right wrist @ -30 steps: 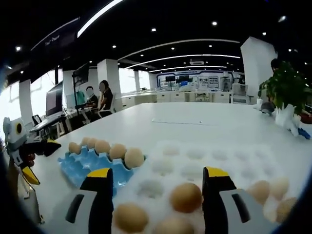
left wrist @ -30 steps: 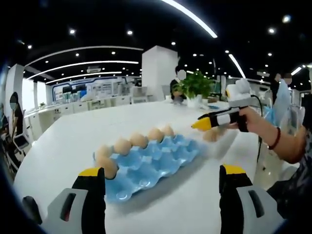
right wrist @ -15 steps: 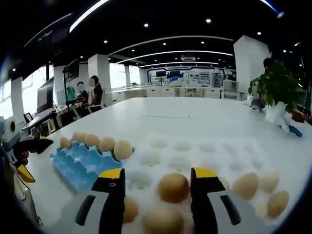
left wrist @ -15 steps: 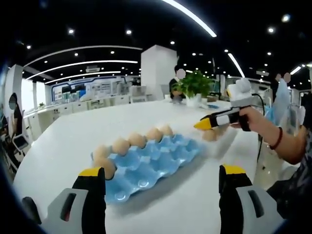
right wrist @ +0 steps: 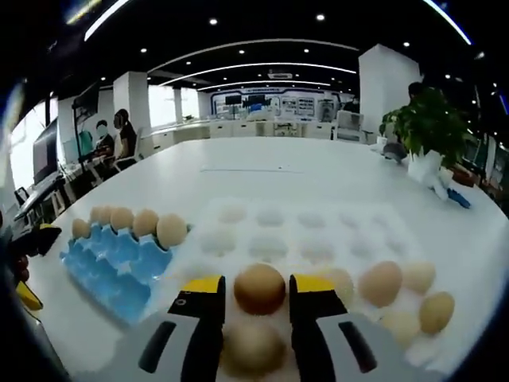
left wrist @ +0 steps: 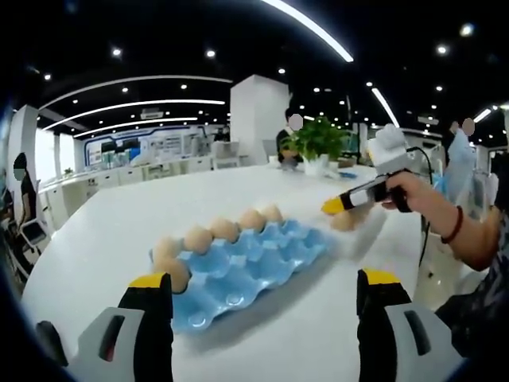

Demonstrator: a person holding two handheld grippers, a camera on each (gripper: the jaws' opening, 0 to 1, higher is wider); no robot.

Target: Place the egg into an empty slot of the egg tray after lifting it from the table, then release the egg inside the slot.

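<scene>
A brown egg (right wrist: 259, 288) lies in a white egg tray (right wrist: 302, 231), and my right gripper (right wrist: 258, 285) is shut on it, jaws close against its two sides. More eggs (right wrist: 380, 282) fill the white tray's right part. To the left lies the blue egg tray (right wrist: 111, 259), with a row of eggs (right wrist: 171, 229) along its far edge. In the left gripper view the blue tray (left wrist: 254, 263) is ahead, with eggs (left wrist: 224, 229) in its far row and free slots nearer. My left gripper (left wrist: 264, 278) is open above the table. The right gripper (left wrist: 350, 199) reaches down over an egg (left wrist: 343, 220).
A person's hand and arm (left wrist: 445, 223) hold the right gripper at the right. A potted plant (left wrist: 318, 139) (right wrist: 429, 127) stands at the table's far side. Seated people (right wrist: 119, 131) are at desks beyond the white table (left wrist: 95, 231).
My right gripper's jaws have narrowed from wide apart to tight around the brown egg, and it has dipped lower over the white tray. The left gripper has stayed put.
</scene>
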